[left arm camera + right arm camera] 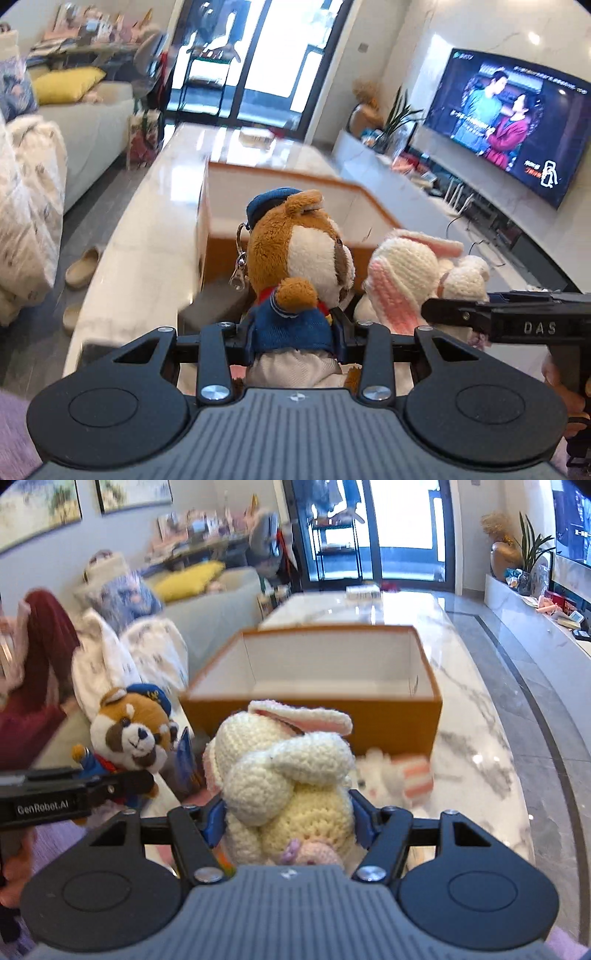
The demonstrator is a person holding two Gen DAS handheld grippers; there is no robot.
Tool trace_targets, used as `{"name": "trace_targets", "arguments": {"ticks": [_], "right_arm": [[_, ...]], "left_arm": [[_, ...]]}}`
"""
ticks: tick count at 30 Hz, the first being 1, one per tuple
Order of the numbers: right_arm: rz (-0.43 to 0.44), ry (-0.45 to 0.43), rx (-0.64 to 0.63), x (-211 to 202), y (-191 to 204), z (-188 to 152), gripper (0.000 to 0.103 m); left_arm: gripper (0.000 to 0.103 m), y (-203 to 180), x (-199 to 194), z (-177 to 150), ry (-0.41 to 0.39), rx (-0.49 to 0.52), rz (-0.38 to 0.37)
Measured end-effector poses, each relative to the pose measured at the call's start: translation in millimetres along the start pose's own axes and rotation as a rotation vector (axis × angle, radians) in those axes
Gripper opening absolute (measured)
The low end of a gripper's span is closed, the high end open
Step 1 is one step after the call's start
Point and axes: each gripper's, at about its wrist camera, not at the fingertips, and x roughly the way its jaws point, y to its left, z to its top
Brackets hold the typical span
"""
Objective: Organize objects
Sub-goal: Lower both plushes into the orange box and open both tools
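Here the left tool [293, 332] is gripping the raccoon [295, 254] by its blue jacket, with one finger pressing on each side of the body. The raccoon is sitting upright between the fingers, its head rising above them and its back turned to the left camera. A metal clasp [240, 264] is hanging at the left side of its head. In the right view the raccoon [131, 734] is showing its face, just left of the rabbit.

The right tool [290, 814] is gripping the rabbit [284, 771] around its cream body, and the blue pads [216, 818] are pressing into the yarn on both sides. The rabbit is filling the gap between the fingers, and its long ear is folding over the top. In the left view the rabbit [410, 277] is hanging just right of the raccoon, almost touching it.

The box [369, 709] is standing open on the bench [476, 746], directly ahead of both tools and beyond the two toys. Its inside is looking white and its outside orange. A small striped toy [397, 775] is lying on the bench beside the near wall of the box, just right of the rabbit; it is blurred.
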Motion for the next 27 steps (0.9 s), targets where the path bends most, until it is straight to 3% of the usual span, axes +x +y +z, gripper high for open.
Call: {"name": "trace_targets", "arguments": {"ticks": [7, 13, 19, 22, 27], "right_arm": [[0.096, -0.072, 0.16, 5, -13, 60, 0.067], [0.11, -0.1, 0.253, 45, -20, 102, 0.067], [0.068, 0.006, 0.333, 125, -36, 121, 0.067], [0.092, 0.084, 0.404, 163, -46, 119, 0.067], [0.077, 0.182, 0.494, 203, -54, 109, 0.067]], "left_arm": [[0.043, 16, 16, 55, -0.012, -0.093, -0.107], [0.043, 34, 62, 91, 0.022, -0.111, -0.062], [0.043, 58, 129, 110, 0.149, -0.102, -0.008], [0.043, 68, 157, 112, 0.209, -0.12, -0.009], [0.043, 61, 191, 107, 0.287, -0.043, 0.061]]}}
